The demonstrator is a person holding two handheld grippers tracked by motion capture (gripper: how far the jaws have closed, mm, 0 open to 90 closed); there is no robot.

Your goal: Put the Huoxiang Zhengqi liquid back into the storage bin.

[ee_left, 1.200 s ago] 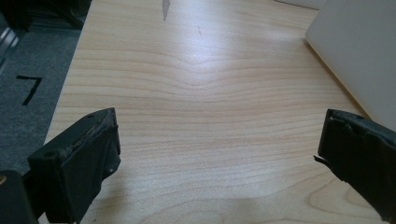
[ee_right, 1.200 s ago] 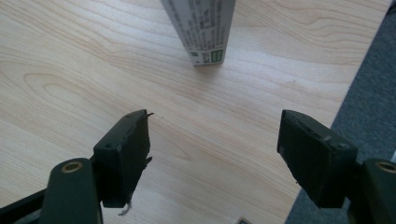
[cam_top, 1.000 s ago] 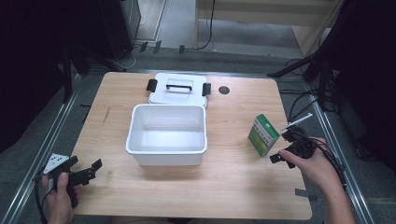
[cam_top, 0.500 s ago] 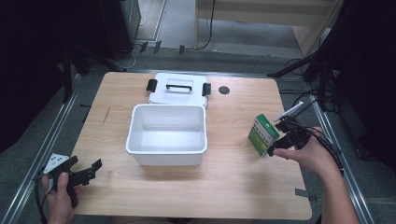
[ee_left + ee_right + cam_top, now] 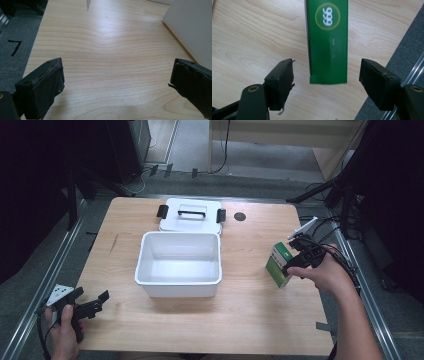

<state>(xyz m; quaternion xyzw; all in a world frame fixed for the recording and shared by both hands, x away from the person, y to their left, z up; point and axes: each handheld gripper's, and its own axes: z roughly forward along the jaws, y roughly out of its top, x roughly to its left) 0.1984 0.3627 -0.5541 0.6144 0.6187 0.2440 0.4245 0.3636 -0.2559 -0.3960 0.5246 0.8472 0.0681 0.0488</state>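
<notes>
Left gripper (image 5: 92, 304): resting at the table's (image 5: 250, 320) near left corner, jaws standing wide apart, holding nothing.
Right gripper (image 5: 327, 82): hovering near the right edge, jaws gaping wide on either side of the box (image 5: 328, 40) without touching it.
Box: standing on the table by the right edge, green face showing.
Bin (image 5: 178, 265): sitting open mid-table.
Lid (image 5: 190, 215): lying just behind the bin, toward the far edge.

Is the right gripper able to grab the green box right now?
Probably yes. The right gripper is open, its jaws standing on either side of the green box, with nothing between them and bare table around it. It looks lined up to close.
</notes>
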